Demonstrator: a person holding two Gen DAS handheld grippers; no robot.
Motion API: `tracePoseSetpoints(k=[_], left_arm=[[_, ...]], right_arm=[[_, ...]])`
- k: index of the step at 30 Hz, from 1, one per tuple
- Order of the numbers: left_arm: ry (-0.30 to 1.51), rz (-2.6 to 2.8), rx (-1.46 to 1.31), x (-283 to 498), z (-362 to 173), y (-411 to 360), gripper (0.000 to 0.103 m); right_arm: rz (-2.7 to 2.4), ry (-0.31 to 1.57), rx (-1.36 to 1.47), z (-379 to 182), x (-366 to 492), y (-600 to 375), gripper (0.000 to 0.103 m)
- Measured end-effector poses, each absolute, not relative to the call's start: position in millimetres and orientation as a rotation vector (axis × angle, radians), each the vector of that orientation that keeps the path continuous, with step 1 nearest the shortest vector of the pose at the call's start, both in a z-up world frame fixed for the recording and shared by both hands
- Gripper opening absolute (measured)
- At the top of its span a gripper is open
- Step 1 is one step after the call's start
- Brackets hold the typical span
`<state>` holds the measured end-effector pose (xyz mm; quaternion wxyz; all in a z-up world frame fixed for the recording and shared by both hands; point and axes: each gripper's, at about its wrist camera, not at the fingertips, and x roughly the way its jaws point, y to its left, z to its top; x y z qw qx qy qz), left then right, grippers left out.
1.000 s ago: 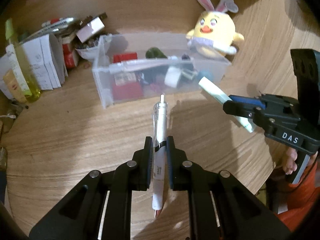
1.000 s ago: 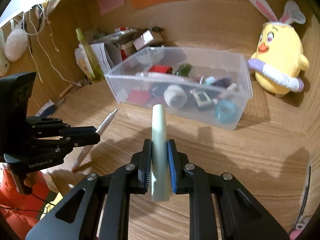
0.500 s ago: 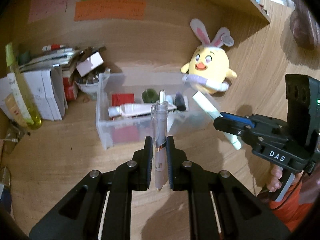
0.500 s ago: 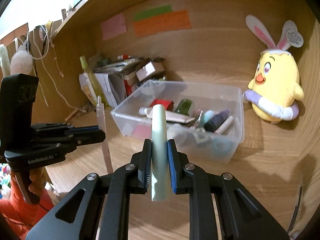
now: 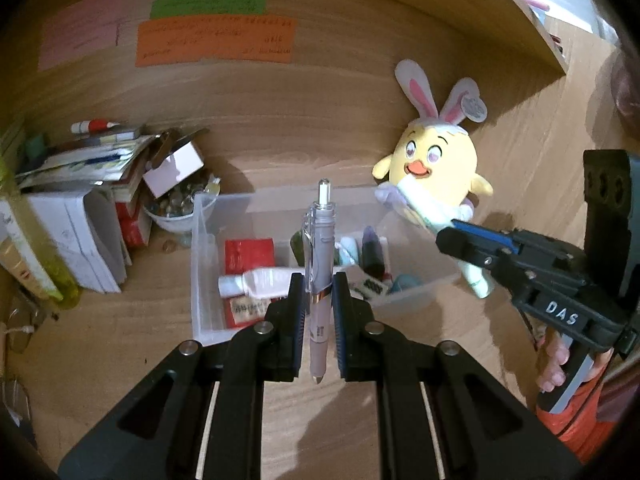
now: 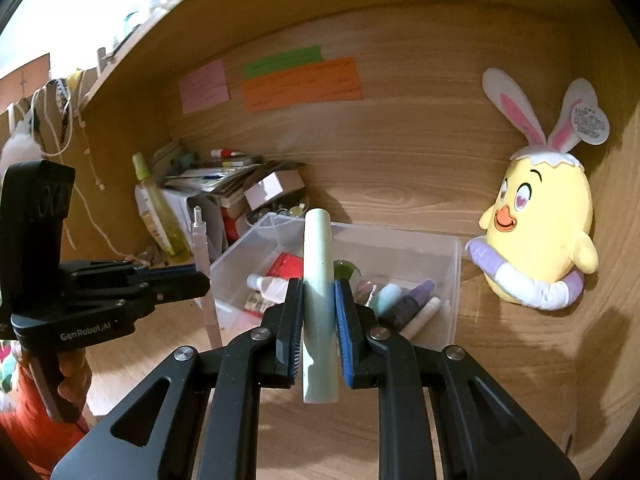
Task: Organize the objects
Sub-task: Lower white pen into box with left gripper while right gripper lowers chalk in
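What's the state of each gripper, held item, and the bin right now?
left gripper: shut on the pen
pen: upright, held off the desk
right gripper: shut on the pale green tube
pale green tube: upright, held
clear bin: open-topped, holding small items

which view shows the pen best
The left wrist view: the pen stands centred and whole, clamped in the left gripper. The right wrist view shows it small at the left edge, partly hidden.
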<state>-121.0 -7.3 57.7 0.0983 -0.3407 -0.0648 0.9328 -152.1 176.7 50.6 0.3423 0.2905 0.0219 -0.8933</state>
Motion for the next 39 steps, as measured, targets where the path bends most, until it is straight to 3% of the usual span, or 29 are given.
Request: tracePoseSetpoints(k=[13, 29, 39], left_arm=[[-0.29, 2.696, -1.082, -181.7, 46.6, -13.1, 0.012], [-0.218, 2.623, -1.248, -234.1, 14.6, 4.5, 0.012], [-0.211, 2.618, -1.216, -225.4, 17.6, 3.4, 0.012]], right_arm=[[-2.325, 0.058, 0.886, 26.7, -209.4, 159.0, 0.014], [-2.308, 0.095, 1.043, -19.9, -238.7, 147.8, 0.014], [-2.308, 0.125, 1.04, -16.5, -238.3, 145.9, 0.015]])
